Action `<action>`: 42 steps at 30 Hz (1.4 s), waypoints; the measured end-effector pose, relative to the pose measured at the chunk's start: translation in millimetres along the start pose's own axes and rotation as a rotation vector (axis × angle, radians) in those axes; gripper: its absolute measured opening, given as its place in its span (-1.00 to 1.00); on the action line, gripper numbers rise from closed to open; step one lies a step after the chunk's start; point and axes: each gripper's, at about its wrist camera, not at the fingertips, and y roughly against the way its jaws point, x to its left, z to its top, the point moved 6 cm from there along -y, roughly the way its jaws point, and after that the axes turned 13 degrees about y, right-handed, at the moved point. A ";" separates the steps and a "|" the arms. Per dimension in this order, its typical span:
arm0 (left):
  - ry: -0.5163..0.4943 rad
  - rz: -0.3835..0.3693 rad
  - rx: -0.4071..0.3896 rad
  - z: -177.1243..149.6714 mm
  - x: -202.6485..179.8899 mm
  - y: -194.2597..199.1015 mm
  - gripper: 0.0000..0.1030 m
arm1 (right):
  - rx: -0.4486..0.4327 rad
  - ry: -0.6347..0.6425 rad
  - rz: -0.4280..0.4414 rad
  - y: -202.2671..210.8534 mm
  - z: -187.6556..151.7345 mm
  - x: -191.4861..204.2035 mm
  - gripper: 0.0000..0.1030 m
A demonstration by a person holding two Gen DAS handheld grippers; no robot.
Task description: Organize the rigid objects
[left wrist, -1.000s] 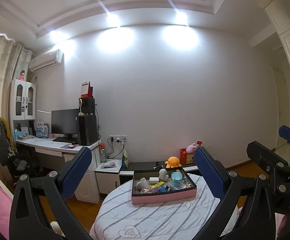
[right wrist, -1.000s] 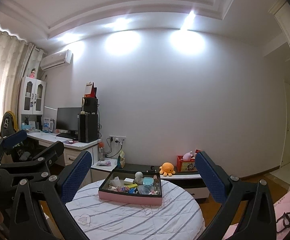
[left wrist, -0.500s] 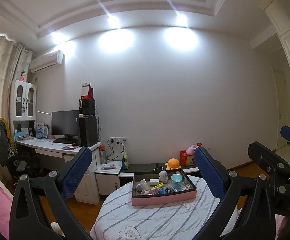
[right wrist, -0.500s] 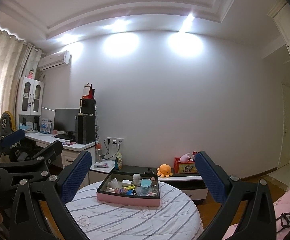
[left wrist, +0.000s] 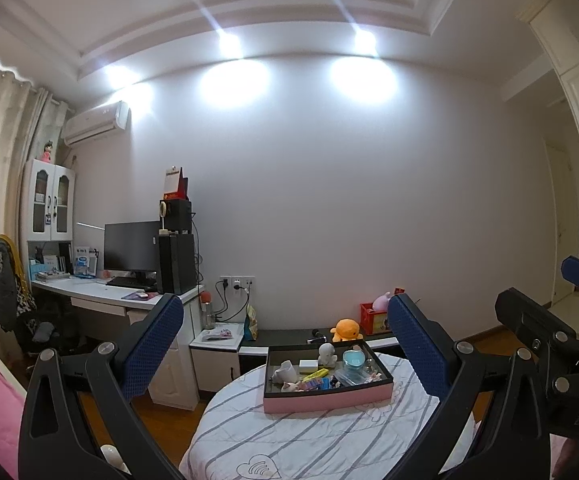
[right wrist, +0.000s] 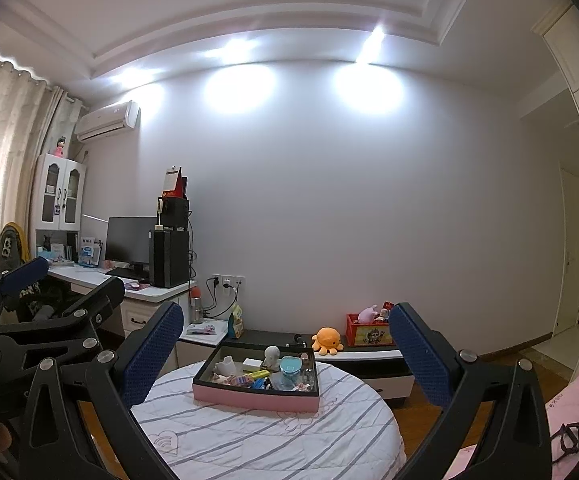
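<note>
Pink tray [left wrist: 325,397] of small rigid items, set on striped round table [left wrist: 309,440]; left gripper [left wrist: 285,340] and right gripper [right wrist: 285,344] wide, empty, well short of it.

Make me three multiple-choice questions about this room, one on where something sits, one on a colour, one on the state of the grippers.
1. Where does the tray of small objects sit?
A. on the round table
B. on the desk
C. on the floor

2. What colour is the outside wall of the tray?
A. green
B. pink
C. yellow

3. How does the right hand-held gripper stand?
A. shut on a toy
B. shut on nothing
C. open and holding nothing

Answers:
1. A, the tray rests on the striped cloth of the round table.
2. B, its front wall shows pink under a dark rim.
3. C, its fingers stand wide apart with nothing between them, as do those of the left hand-held gripper.
</note>
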 end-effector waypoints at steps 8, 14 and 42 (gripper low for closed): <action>0.000 0.001 0.003 -0.7 -0.1 -0.5 1.00 | 0.004 0.004 -0.006 0.7 -0.1 -0.3 1.00; -0.003 0.003 0.002 -1.4 2.0 0.4 1.00 | 0.005 0.005 -0.008 0.5 -0.1 -0.2 1.00; -0.011 0.008 0.006 -1.8 6.1 2.1 1.00 | 0.024 0.008 -0.013 2.5 -2.8 3.0 1.00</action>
